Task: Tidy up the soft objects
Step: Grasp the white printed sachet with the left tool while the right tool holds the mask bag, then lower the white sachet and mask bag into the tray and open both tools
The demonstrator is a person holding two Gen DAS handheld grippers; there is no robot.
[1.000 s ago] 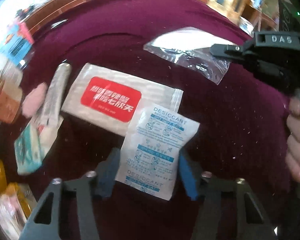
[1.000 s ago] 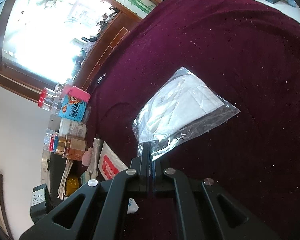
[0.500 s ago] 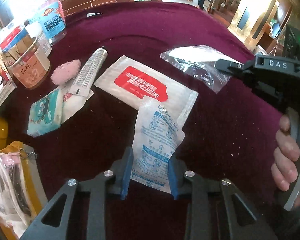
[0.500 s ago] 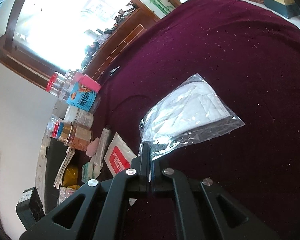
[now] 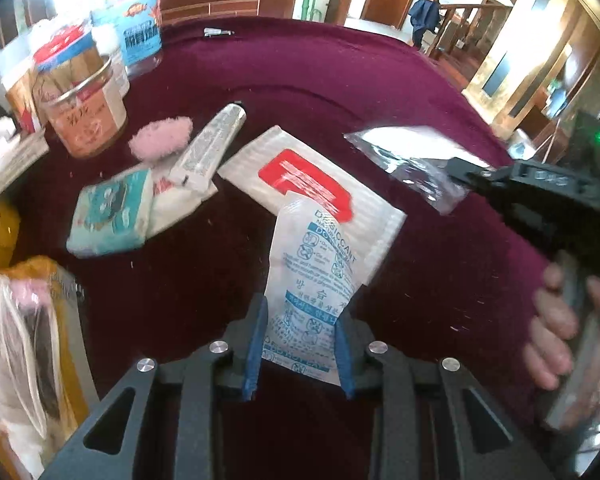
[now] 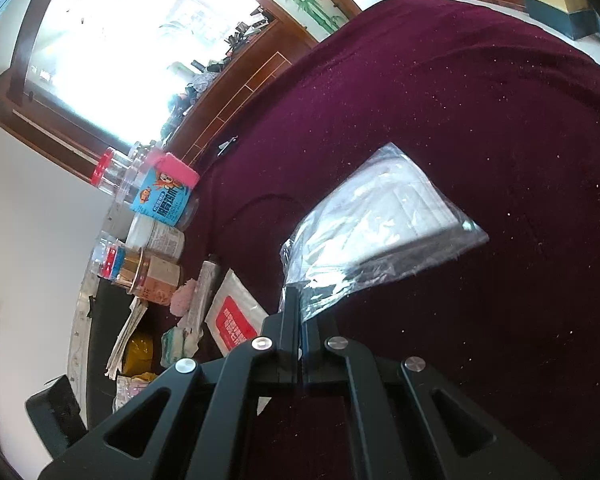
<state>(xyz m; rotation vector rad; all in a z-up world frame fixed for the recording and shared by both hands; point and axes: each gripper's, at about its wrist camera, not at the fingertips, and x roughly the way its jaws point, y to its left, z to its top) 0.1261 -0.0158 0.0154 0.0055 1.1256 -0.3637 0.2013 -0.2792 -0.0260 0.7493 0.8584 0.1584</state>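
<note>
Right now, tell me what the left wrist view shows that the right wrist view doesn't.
Only the left wrist view shows the desiccant packet pinched in the left gripper, and a hand holding the right gripper. Only the right wrist view shows the right gripper shut on a corner of the clear plastic bag. Both show that bag, the red-labelled white pouch, the tube and the maroon tablecloth.

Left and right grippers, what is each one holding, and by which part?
Left gripper pinches the desiccant packet by its lower end; right gripper clamps the clear plastic bag by a corner.
</note>
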